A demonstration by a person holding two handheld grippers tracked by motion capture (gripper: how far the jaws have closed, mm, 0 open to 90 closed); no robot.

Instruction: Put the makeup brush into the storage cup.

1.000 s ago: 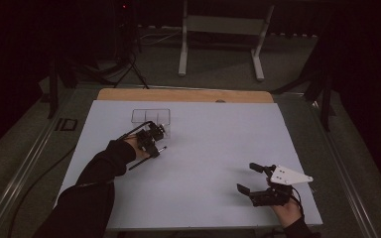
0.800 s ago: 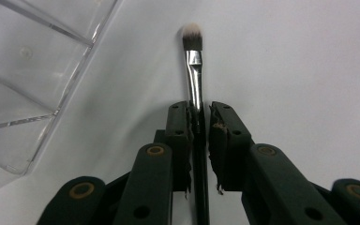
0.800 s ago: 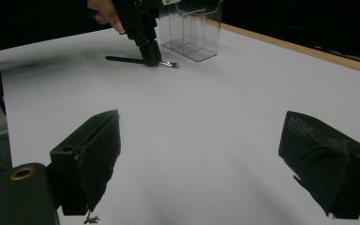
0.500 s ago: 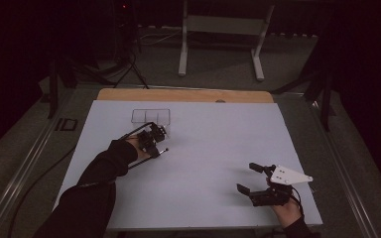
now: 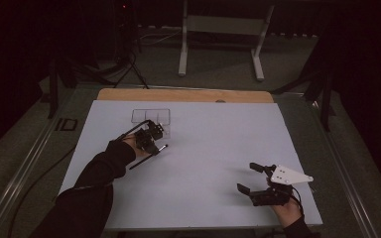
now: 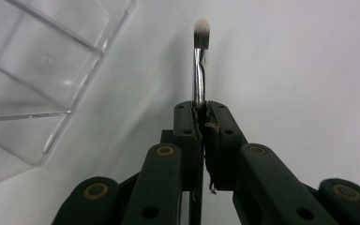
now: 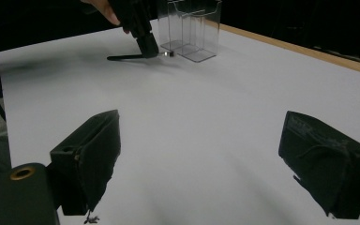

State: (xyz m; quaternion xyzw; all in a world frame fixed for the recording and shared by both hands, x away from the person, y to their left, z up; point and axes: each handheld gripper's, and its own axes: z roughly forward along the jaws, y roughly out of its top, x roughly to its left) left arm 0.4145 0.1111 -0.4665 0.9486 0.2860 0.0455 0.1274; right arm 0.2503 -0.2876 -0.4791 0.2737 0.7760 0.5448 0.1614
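On the white surface (image 5: 203,148), the left tongs (image 5: 155,140) have just been closing and now clamp a makeup brush (image 6: 199,70) by its metal ferrule, its pale bristle tip pointing away from the jaws. The brush lies low over the surface, its dark handle trailing back toward the person's sleeve. Just beside it stands a clear acrylic organizer (image 5: 151,117) with several compartments. Well apart, near the front right edge, the right tongs (image 5: 251,177) hover with jaws spread wide, holding nothing.
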